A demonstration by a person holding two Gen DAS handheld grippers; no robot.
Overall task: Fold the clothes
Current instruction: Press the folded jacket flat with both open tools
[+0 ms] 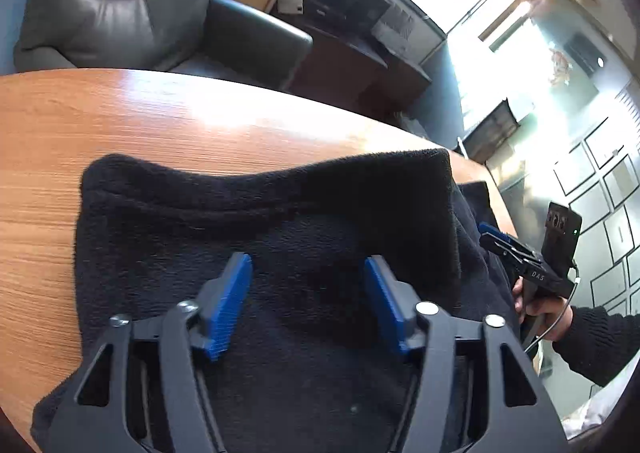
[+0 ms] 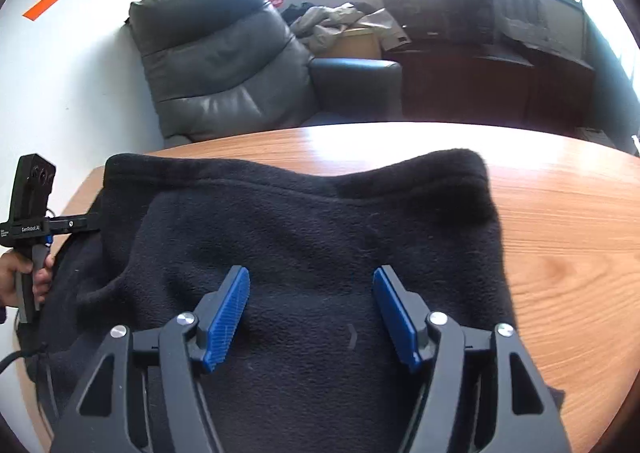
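A black fleece garment (image 1: 280, 221) lies on the wooden table (image 1: 120, 125), its far edge folded over into a thick band. My left gripper (image 1: 308, 261) is open above the garment, blue pads apart, holding nothing. The other gripper (image 1: 508, 243) shows at the right edge of the cloth, held by a hand. In the right wrist view the garment (image 2: 320, 221) fills the middle, and my right gripper (image 2: 312, 273) is open above it and empty. The left gripper's body (image 2: 32, 229) shows at the cloth's left edge.
A grey leather armchair (image 2: 216, 65) stands behind the table. A pile of clothes on a box (image 2: 340, 29) and a dark wooden cabinet (image 2: 480, 85) are further back. The table's edge (image 2: 400, 129) curves close behind the garment.
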